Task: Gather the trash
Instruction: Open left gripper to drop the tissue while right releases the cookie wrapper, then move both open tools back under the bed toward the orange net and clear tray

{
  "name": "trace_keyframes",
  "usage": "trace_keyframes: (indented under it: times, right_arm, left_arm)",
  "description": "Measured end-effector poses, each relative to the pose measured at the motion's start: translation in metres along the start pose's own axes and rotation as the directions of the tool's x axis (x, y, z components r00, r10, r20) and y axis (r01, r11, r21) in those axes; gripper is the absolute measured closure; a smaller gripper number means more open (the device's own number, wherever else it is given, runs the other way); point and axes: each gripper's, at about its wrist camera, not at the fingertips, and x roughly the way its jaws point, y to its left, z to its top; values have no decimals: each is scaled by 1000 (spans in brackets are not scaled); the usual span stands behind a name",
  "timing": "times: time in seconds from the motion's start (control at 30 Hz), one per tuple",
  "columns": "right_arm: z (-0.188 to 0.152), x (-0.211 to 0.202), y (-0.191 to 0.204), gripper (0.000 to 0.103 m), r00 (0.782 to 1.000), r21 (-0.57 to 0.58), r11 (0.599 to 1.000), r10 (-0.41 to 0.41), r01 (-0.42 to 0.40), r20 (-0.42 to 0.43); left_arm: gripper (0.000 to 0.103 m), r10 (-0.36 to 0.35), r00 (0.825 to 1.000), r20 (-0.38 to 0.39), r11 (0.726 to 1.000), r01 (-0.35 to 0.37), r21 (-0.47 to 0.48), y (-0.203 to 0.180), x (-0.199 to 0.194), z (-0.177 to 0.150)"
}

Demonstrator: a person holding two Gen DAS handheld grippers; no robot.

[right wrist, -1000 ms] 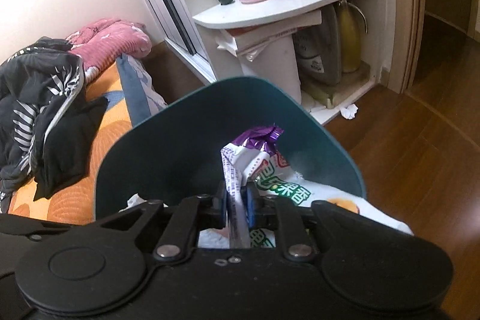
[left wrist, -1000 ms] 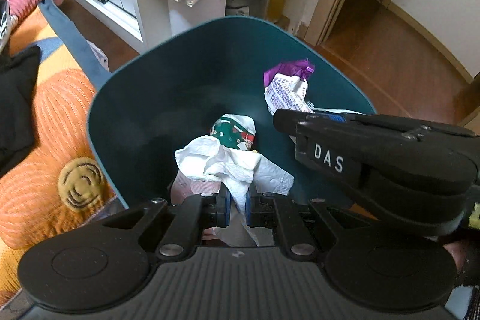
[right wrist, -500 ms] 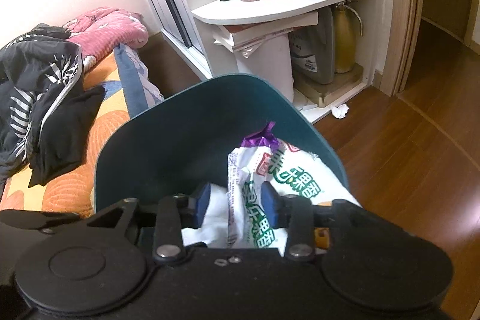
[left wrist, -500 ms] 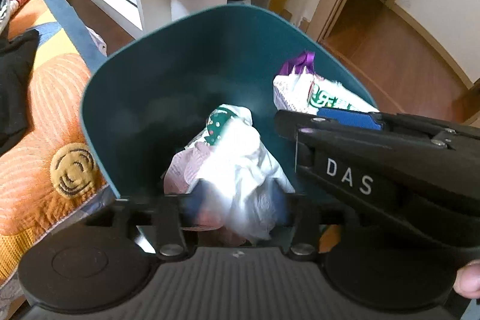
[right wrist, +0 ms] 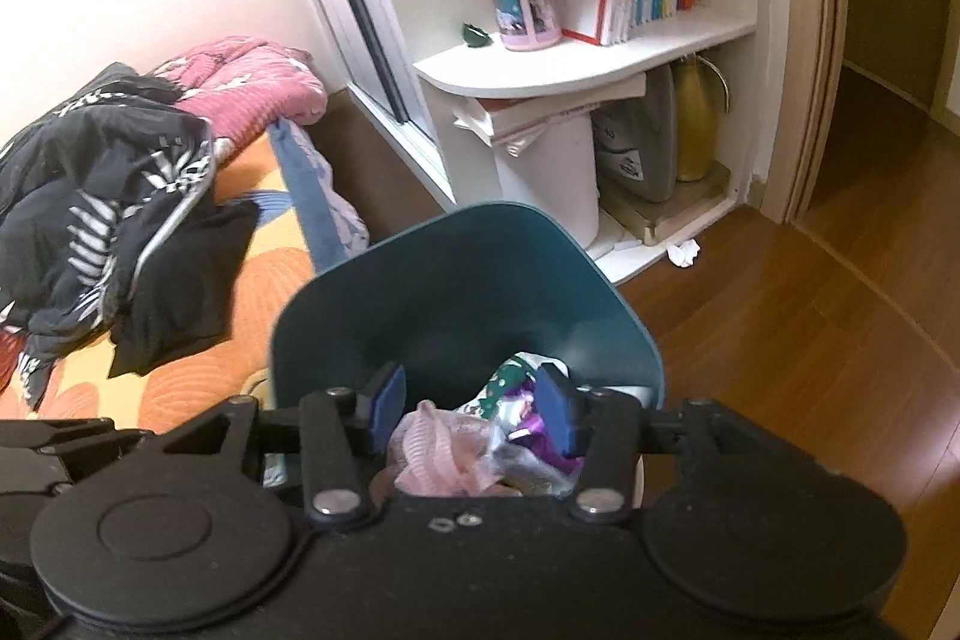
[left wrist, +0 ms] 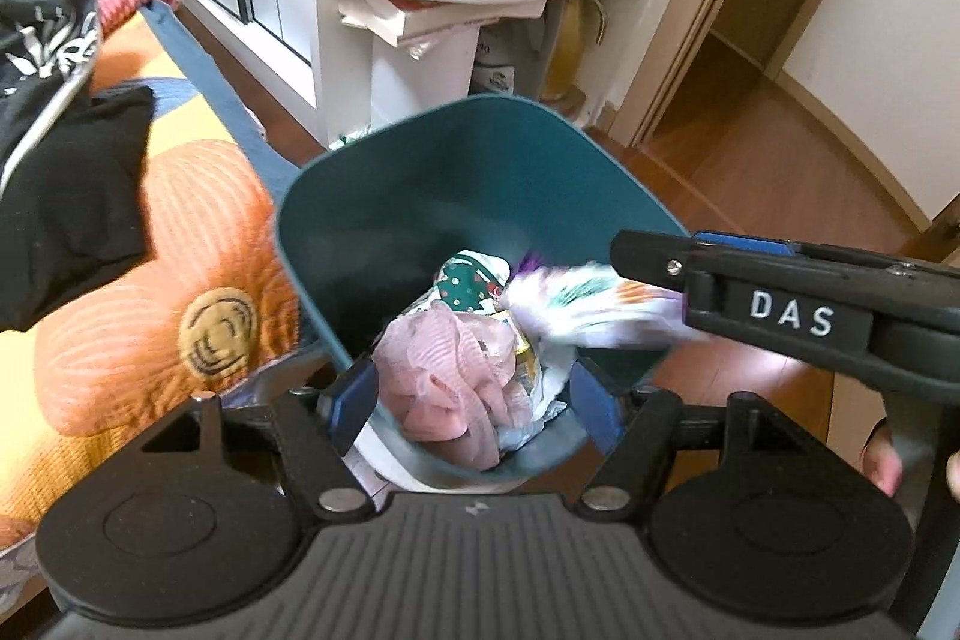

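A teal trash bin (left wrist: pixel 420 196) stands on the wooden floor beside the bed and shows in both wrist views (right wrist: pixel 456 280). Inside lie a pink crumpled piece (left wrist: pixel 450 370), a green patterned wrapper (left wrist: pixel 468 280) and white tissue. A white and purple snack bag (left wrist: pixel 588 304) is blurred over the bin's right side. My left gripper (left wrist: pixel 474 400) is open above the bin's near rim. My right gripper (right wrist: pixel 471 412) is open and empty above the bin; its side shows in the left wrist view (left wrist: pixel 780 304).
The bed with an orange flowered cover (left wrist: pixel 150 280) and black clothes (right wrist: pixel 108 196) lies left of the bin. A white shelf unit (right wrist: pixel 588 58) with books and a pen holder stands behind. A crumpled white scrap (right wrist: pixel 684 253) lies on the floor by the shelf.
Both grippers were shut, left on white tissue and right on the snack bag. Both have opened and pulled back upward; the tissue and bag have dropped into the bin.
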Motion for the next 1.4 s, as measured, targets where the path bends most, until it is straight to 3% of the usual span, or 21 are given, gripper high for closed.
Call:
trace_keyframes:
  times: [0.23, 0.53, 0.9, 0.97, 1.1, 1.4]
  right_arm:
    - [-3, -40, 33, 54, 1000, -75, 997, 25, -25, -5]
    - [-19, -83, 96, 54, 990, -193, 971, 142, -143, -15]
    - [-57, -96, 173, 54, 954, -265, 919, 298, -294, -23]
    - [-71, -88, 187, 54, 951, -277, 911, 307, -306, -41]
    - [-101, -64, 210, 54, 937, -280, 894, 333, -350, -109]
    - [-156, 20, 249, 54, 905, -257, 894, 279, -367, -322]
  left_arm:
    - [33, -10, 998, 58, 1000, 11, -10, 15, -54, -17]
    - [32, -15, 991, 130, 1000, 16, -7, 47, -124, -52]
    - [20, 48, 973, 228, 989, -14, -150, 135, -187, -119]
    - [15, 74, 969, 235, 980, -27, -197, 155, -191, -134]
    - [14, 125, 968, 216, 956, -59, -289, 200, -189, -168]
    - [14, 229, 973, 31, 861, -188, -473, 294, -132, -237]
